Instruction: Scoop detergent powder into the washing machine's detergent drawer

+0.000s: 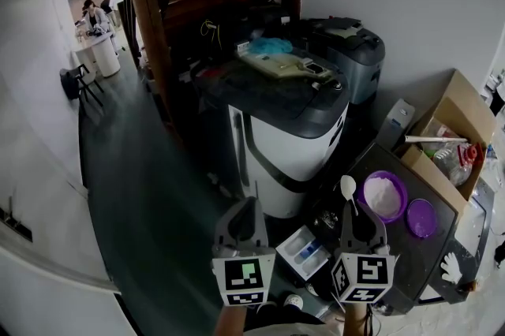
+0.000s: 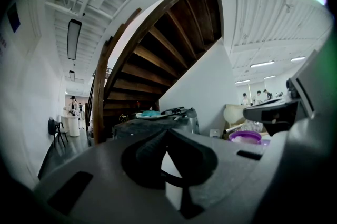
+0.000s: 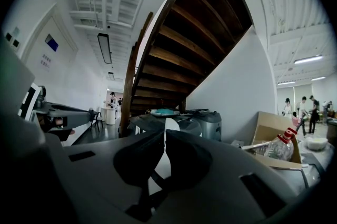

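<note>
Laundry corner beneath a dark wooden staircase point(image 1: 154, 27). Standing far back at upper left: people point(image 1: 95, 15) by a white counter.

Hovering left of centre above the dark floor: grey left gripper with marker cube point(image 1: 249, 208), pressing its jaws together on nothing.

Standing behind: white washing machine with a dark grey top point(image 1: 284, 137).

Lying pulled out low in front of the machine, between the two grippers: white detergent drawer with a blue insert point(image 1: 304, 252). Contents too small to make out.

Hovering just right of the drawer: grey right gripper with marker cube point(image 1: 359, 220), clamping the handle of a white plastic spoon point(image 1: 348, 186) and pointing its bowl away from the person, near the purple rim.

Sitting on a dark tabletop point(image 1: 414, 259): round purple bowl point(image 1: 364, 204), holding white detergent powder point(image 1: 383, 196). Lying just beside it: round purple lid point(image 1: 420, 218).

Standing at far right: open brown cardboard box point(image 1: 454, 113), holding a clear plastic bottle point(image 1: 454, 158).
</note>
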### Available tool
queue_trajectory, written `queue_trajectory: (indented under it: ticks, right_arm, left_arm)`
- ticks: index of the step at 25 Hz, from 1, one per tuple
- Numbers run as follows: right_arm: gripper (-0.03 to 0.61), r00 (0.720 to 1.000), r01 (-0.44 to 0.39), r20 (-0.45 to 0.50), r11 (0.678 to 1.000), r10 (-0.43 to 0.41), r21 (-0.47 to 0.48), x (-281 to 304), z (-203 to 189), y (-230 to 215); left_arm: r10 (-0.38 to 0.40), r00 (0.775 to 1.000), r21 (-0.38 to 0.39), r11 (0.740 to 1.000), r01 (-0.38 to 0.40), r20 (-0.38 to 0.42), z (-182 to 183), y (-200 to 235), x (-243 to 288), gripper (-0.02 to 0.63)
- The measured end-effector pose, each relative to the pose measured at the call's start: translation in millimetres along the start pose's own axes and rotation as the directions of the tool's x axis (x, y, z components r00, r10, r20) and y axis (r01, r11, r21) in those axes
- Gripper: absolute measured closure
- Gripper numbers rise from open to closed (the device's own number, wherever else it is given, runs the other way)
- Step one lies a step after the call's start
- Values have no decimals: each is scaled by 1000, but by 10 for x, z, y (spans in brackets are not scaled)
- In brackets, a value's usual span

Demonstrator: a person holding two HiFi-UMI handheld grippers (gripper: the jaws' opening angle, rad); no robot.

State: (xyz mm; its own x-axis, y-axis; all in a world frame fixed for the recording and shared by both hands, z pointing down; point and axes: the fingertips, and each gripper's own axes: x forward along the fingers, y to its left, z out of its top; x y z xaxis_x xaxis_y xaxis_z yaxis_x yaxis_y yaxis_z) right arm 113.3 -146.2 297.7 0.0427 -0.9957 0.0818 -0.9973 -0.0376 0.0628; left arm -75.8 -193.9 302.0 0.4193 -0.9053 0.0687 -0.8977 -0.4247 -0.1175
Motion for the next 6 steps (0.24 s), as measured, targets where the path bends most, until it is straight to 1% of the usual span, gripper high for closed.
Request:
queue_trajectory:
  ticks: [6]
  right_arm:
    - [557,1000,-2,2,1000,2,-1,31,5,0]
  left_arm:
    - [2,1000,-3,1000,-2,2,-1,-3,31,612]
